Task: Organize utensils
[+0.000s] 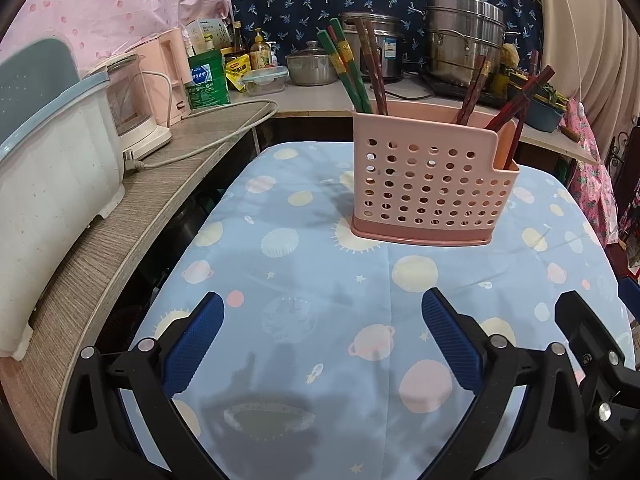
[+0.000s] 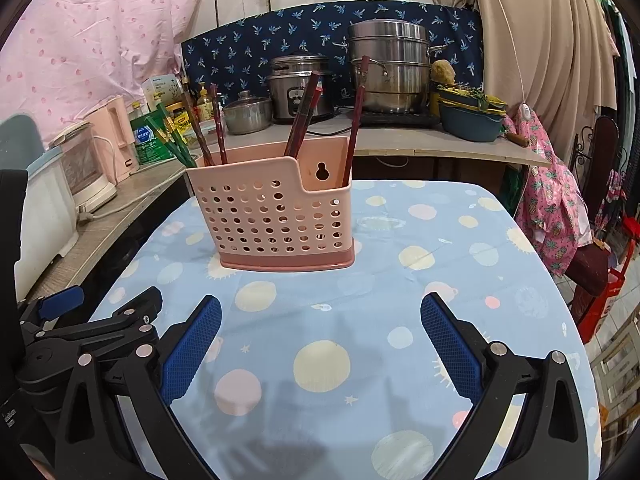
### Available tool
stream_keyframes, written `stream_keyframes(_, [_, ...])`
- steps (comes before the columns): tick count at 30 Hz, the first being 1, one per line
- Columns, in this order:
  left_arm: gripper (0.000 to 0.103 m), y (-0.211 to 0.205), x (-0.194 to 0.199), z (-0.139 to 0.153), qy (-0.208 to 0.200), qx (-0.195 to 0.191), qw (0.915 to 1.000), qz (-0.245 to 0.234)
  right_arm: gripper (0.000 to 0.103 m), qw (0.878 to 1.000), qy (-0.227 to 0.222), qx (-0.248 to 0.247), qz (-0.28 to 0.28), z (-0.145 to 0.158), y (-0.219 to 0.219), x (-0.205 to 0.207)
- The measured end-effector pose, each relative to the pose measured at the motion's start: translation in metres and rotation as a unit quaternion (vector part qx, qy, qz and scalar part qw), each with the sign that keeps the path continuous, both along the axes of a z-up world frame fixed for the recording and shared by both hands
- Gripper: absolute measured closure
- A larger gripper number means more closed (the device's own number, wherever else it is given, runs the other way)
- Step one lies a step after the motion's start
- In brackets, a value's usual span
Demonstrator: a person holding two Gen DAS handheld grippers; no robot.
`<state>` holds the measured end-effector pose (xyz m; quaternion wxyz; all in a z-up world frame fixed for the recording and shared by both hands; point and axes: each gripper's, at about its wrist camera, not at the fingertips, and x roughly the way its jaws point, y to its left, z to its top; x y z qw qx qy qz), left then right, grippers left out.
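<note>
The pink perforated utensil holder (image 1: 430, 184) stands upright on the table with the planet-patterned cloth (image 1: 320, 280), well ahead of both grippers; chopsticks lean in it in loose groups, the green pair (image 1: 348, 70) and some dark red ones (image 1: 374, 66) at the holder's left end, more red ones (image 1: 516, 104) splayed at its lower right end; no chopstick shows lying on the cloth, so the task looks close to done or at a sorting stage, though which I cannot tell. The left gripper (image 1: 322, 344) hangs low over the cloth with its jaws spread wide and nothing between them; the right gripper (image 2: 320, 344) does the same, jaws apart and empty, with the left tool just beside it. If a chopstick is to be moved, it seems best to come in from above, close on the upper shaft where it stands free of its neighbours, and lift along its lean so the light holder is not tipped; the other gripper could steady the holder's rim (image 2: 244, 162); the crossed red sticks on the right will likely snag if pulled sideways.
</note>
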<state>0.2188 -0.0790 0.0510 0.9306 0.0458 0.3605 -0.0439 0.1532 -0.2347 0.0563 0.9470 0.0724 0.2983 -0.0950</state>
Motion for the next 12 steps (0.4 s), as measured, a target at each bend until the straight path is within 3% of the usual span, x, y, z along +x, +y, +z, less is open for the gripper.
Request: stream_keyframes(12, [0.008,-0.0026,0.0030,0.0015,0.001,0.018,0.9998,-0.011,0.007,1.000,-0.002,-0.002,-0.002,0.0024,-0.0002,0.0022])
